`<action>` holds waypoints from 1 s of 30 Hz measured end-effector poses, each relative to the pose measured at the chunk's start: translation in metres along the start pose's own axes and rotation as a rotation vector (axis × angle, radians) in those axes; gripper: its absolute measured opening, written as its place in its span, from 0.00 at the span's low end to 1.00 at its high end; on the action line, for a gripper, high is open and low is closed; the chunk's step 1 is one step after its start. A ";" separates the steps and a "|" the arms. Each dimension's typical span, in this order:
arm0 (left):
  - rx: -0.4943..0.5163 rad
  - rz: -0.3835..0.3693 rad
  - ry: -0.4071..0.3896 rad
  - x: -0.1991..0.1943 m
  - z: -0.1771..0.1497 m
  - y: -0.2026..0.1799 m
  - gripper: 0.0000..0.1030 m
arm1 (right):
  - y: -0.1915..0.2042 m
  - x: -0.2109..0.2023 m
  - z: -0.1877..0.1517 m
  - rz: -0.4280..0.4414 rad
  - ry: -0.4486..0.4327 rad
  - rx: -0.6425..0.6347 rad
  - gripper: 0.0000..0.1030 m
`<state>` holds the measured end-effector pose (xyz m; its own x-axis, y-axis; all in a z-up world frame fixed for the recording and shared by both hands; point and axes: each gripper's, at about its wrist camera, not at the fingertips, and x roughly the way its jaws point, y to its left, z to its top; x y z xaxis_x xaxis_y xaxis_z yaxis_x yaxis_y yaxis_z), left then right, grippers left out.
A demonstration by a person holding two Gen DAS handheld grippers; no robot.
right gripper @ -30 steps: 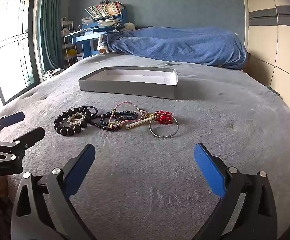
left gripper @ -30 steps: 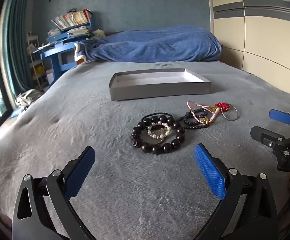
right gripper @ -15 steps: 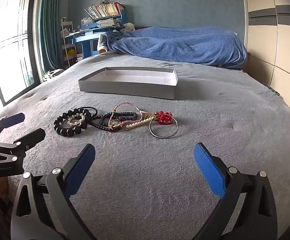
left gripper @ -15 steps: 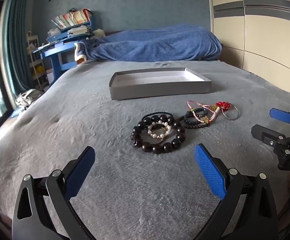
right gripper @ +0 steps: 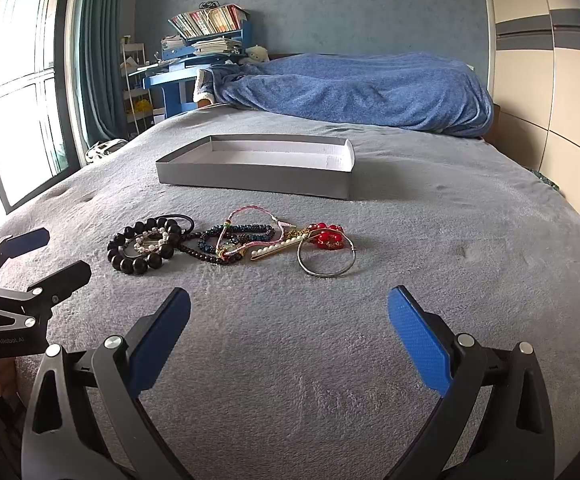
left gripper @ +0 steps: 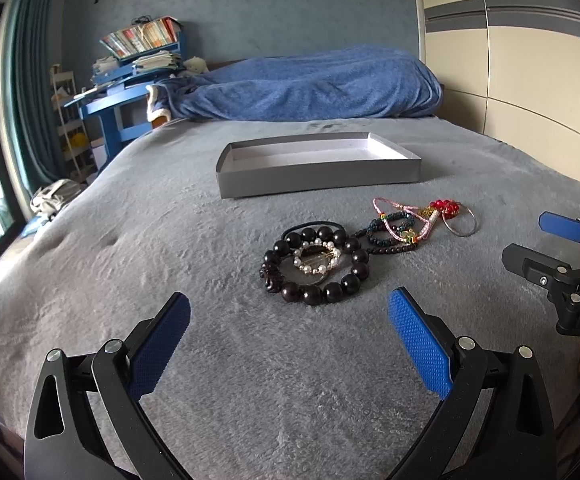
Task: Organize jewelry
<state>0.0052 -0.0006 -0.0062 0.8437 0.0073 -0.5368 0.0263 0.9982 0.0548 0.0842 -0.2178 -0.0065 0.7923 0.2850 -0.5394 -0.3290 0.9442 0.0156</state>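
A pile of jewelry lies on the grey bedspread: a dark wooden bead bracelet (left gripper: 352, 280) (right gripper: 129, 262) around a pearl clip (left gripper: 317, 261) (right gripper: 151, 240), small dark bead bracelets with a pink cord (left gripper: 396, 228) (right gripper: 249, 228), red beads (left gripper: 445, 207) (right gripper: 326, 236) and a silver bangle (right gripper: 326, 262). A shallow grey box (left gripper: 318, 178) (right gripper: 257, 182) stands empty behind them. My left gripper (left gripper: 290, 340) is open, just short of the wooden bracelet. My right gripper (right gripper: 290, 340) is open, a little short of the bangle. Each gripper shows in the other's view (left gripper: 558, 248) (right gripper: 37, 256).
A blue blanket (left gripper: 310, 84) is heaped at the bed's far end. A blue desk with books (left gripper: 129, 76) and a window with curtains (right gripper: 21, 92) stand at the left. Wardrobe doors (left gripper: 510, 60) line the right.
Both grippers have edged slightly forward toward the jewelry. Nothing on the bed has moved.
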 end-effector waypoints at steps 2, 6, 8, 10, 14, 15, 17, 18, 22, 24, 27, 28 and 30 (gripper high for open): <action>-0.001 0.000 0.001 0.000 0.000 0.000 0.96 | 0.001 -0.003 0.000 0.000 0.001 0.000 0.95; 0.002 -0.001 0.006 0.001 -0.001 -0.001 0.96 | 0.001 -0.003 0.000 -0.001 0.002 -0.001 0.95; 0.001 0.000 0.005 0.001 -0.001 -0.001 0.96 | 0.000 -0.004 0.000 0.000 0.002 0.001 0.95; 0.002 0.000 0.007 0.002 -0.001 -0.002 0.96 | 0.000 -0.004 0.000 -0.001 0.003 0.001 0.95; 0.004 0.000 0.008 0.003 -0.001 -0.002 0.96 | 0.000 -0.003 0.000 0.000 0.002 0.001 0.95; 0.005 0.000 0.009 0.003 -0.001 -0.002 0.96 | 0.000 -0.003 0.000 0.002 0.003 0.002 0.95; 0.004 0.000 0.009 0.003 -0.001 -0.002 0.96 | 0.000 -0.003 0.000 0.003 0.003 0.003 0.95; 0.005 0.000 0.009 0.003 -0.001 -0.002 0.96 | 0.000 -0.003 0.000 0.004 0.003 0.004 0.95; 0.005 0.000 0.011 0.003 -0.001 -0.003 0.96 | 0.000 -0.002 0.000 0.003 0.005 0.004 0.95; 0.006 -0.001 0.011 0.004 -0.001 -0.003 0.96 | -0.001 -0.002 0.000 0.003 0.004 0.005 0.95; 0.009 -0.002 0.015 0.005 -0.003 -0.003 0.96 | -0.001 -0.002 0.000 0.006 0.004 0.009 0.95; 0.010 -0.002 0.017 0.005 -0.004 -0.003 0.96 | -0.001 0.000 -0.001 0.006 0.005 0.012 0.95; 0.009 -0.003 0.020 0.005 -0.005 -0.004 0.96 | -0.002 0.000 -0.001 0.006 0.005 0.018 0.95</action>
<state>0.0067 -0.0039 -0.0130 0.8325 0.0059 -0.5540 0.0332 0.9976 0.0605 0.0843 -0.2200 -0.0078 0.7879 0.2902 -0.5431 -0.3249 0.9452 0.0337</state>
